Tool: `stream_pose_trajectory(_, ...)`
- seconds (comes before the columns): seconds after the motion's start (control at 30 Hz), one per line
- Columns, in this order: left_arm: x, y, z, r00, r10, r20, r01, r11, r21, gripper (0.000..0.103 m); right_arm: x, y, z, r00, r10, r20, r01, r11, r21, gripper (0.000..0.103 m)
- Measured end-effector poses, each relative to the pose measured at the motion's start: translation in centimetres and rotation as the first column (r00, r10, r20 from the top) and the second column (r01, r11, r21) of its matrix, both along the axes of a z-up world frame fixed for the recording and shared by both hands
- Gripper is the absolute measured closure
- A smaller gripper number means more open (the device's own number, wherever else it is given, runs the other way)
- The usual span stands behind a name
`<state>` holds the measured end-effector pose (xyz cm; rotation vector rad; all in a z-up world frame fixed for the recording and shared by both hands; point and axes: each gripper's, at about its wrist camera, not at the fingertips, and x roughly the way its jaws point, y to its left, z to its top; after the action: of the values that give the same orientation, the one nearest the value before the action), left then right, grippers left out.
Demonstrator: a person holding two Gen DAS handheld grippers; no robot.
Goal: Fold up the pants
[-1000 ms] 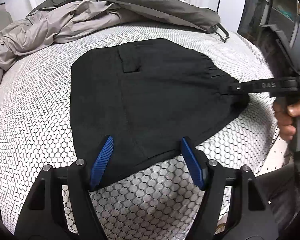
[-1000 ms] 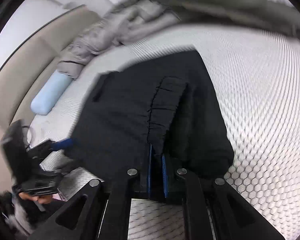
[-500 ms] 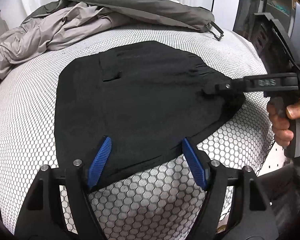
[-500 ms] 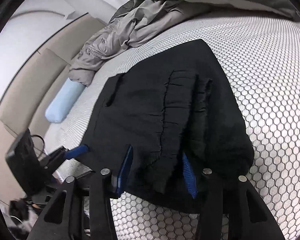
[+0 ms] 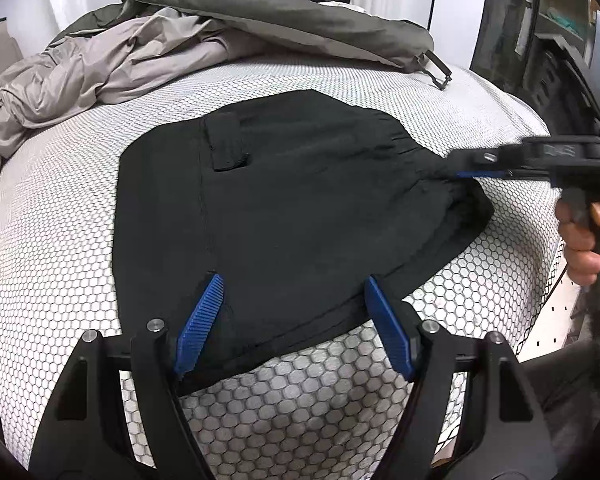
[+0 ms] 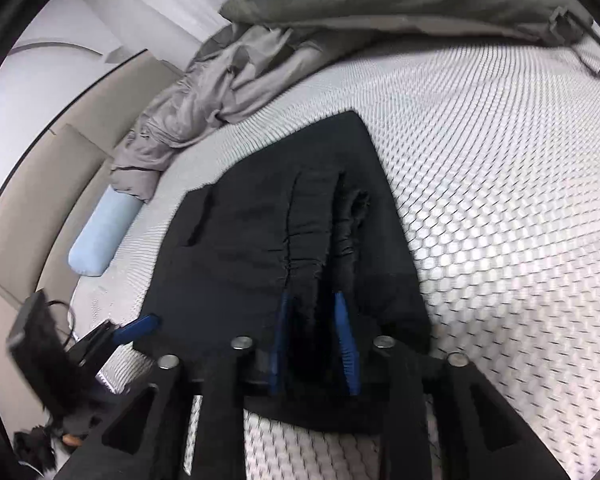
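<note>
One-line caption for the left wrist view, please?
Open left gripper over folded black fabric pants on honeycomb-patterned bedcover; right gripper opening at waistband.

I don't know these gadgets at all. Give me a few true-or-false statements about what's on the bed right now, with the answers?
1. The black pants lie on a sheet printed with honeycomb cells. True.
2. The pants hang in the air, clear of the bed. False: they lie on the bed.
3. A heap of grey clothes sits at the far side of the bed, beyond the pants. True.
4. The left gripper is clamped tight on the pants. False: its jaws stand wide apart over the near edge.
5. The right gripper is beside a bare hand. False: that hand holds it; its jaws are opening with the gathered waistband between them.
</note>
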<state>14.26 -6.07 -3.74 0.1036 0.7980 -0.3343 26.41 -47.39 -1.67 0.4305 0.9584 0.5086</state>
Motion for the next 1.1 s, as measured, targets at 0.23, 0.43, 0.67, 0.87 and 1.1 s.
stream_pose_trajectory(0.23,0.1,1.4,-0.4,1.0,0.026,-0.012,-0.026,1.0,-0.006,0.032,0.9,-0.1,-2.4,0.993,0.047,-0.109,-0.038,0.996,0.081,0.06)
stream_pose_trajectory(0.43,0.2,1.6,-0.3,0.999,0.03,-0.012,-0.03,0.999,-0.015,0.032,0.8,-0.3,-0.7,0.994,0.099,-0.054,-0.085,0.971,0.221,0.06)
stream_pose_trajectory(0.67,0.1,2.0,0.2,0.999,0.03,-0.012,-0.03,0.999,-0.044,0.032,2.7,0.6,-3.4,0.99,0.078,-0.115,-0.058,0.984,0.168,0.082)
stream_pose_trajectory(0.87,-0.7,6.8,3.3,0.993,0.113,0.015,-0.108,0.975,-0.196,0.032,-0.8,1.1,2.8,0.991,0.084,0.102,-0.087,0.996,0.028,0.09)
stream_pose_trajectory(1.1,1.5,11.6,0.2,0.96,0.234,-0.15,-0.267,0.928,-0.261,0.035,0.8,-0.4,-2.0,0.996,0.004,-0.092,-0.005,1.0,-0.008,0.068)
